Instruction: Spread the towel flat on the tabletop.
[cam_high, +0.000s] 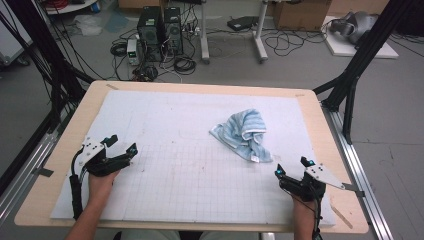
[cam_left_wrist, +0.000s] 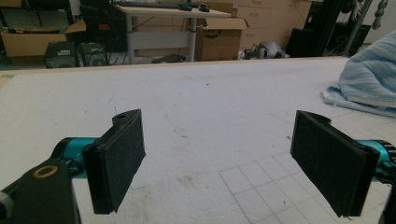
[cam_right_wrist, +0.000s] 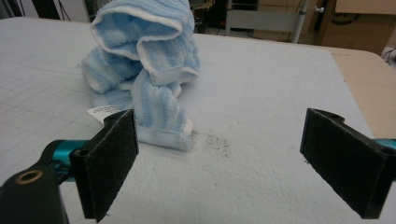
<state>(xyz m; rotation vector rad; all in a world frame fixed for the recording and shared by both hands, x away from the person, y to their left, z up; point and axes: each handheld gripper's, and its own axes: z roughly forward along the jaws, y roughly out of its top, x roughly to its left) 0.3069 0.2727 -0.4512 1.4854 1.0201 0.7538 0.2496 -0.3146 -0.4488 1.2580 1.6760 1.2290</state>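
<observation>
A: Room first?
B: Grey floor (cam_high: 300, 75), cables all over it. Black computer towers (cam_high: 160, 32) beyond the far table edge, white desk legs (cam_high: 260, 42) near them, cardboard boxes (cam_high: 300, 15) at the back. Black frame struts (cam_high: 360, 65) on both sides.

A: Surface?
B: Light wooden table (cam_high: 320, 115), almost wholly covered by a white mat (cam_high: 175, 130). Faint square grid on the near half, plain on the far half. Smudged; dark speckles (cam_right_wrist: 215, 142) just beside the towel's near end.

A: Towel?
B: Light blue striped towel (cam_high: 244, 132), crumpled in a heap, right of centre on the mat. White label (cam_right_wrist: 100, 112) at its near edge. Also at the right edge of the left gripper view (cam_left_wrist: 369, 79).

A: Grippers?
B: Left gripper (cam_high: 120, 144) at the near left of the mat, jaws spread wide, nothing between them. Right gripper (cam_high: 292, 167) at the near right, jaws spread too, empty, near the towel, not touching. Black pads (cam_right_wrist: 109, 163) facing inward.
</observation>
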